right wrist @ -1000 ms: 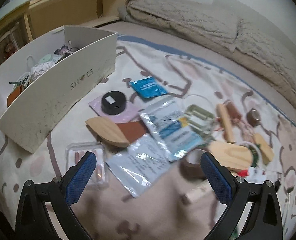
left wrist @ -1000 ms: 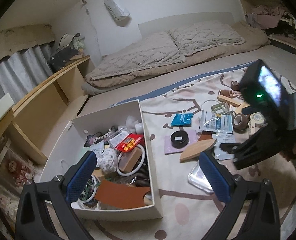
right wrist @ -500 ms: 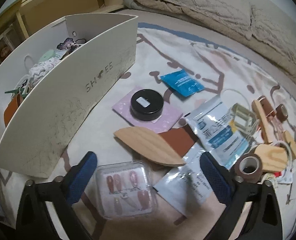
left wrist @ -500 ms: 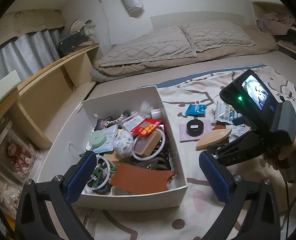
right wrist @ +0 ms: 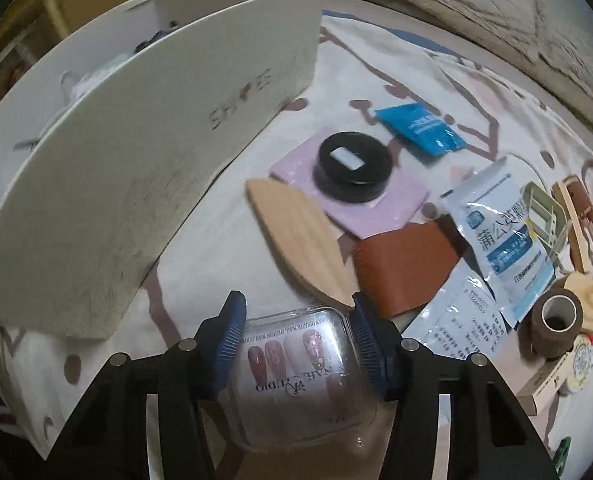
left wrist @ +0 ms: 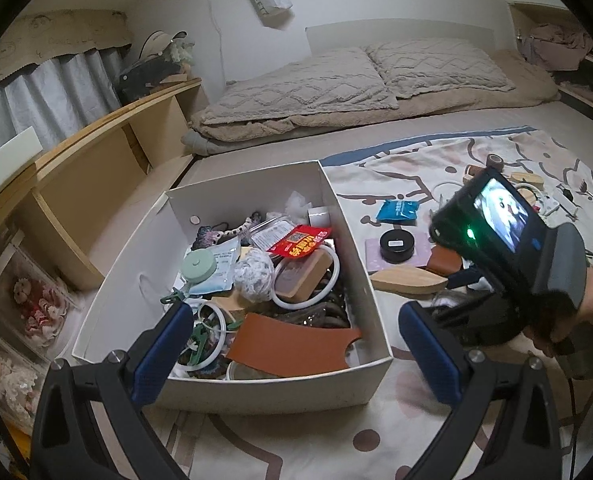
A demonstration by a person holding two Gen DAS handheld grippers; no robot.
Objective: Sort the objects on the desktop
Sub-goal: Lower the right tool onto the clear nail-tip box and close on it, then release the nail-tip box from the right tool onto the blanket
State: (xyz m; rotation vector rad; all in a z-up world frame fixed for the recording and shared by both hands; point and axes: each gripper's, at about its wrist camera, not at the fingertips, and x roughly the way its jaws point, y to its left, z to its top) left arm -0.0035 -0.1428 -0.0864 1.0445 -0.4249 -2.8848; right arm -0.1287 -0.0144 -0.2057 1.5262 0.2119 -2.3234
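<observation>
A white box (left wrist: 232,390) full of sorted items sits on the patterned blanket; its outer wall shows in the right wrist view (right wrist: 144,148). My left gripper (left wrist: 292,356) is open and empty, held above the box's near end. My right gripper (right wrist: 298,340) has its pads against both sides of a clear nail-tip case (right wrist: 300,364) lying on the blanket, right of the box. In the left wrist view only the right gripper's body (left wrist: 508,272) shows; its fingers are hidden.
Loose items lie right of the box: a wooden leaf tray (right wrist: 300,244), a black round tin (right wrist: 352,166) on a pink card, a brown leather piece (right wrist: 408,268), a blue packet (right wrist: 420,128), white sachets (right wrist: 496,224), a brown tape roll (right wrist: 556,324). A wooden shelf (left wrist: 80,184) stands left.
My right gripper dropped towards the blanket and closed its fingers around the clear nail-tip case. My left gripper shifted over the box, staying open.
</observation>
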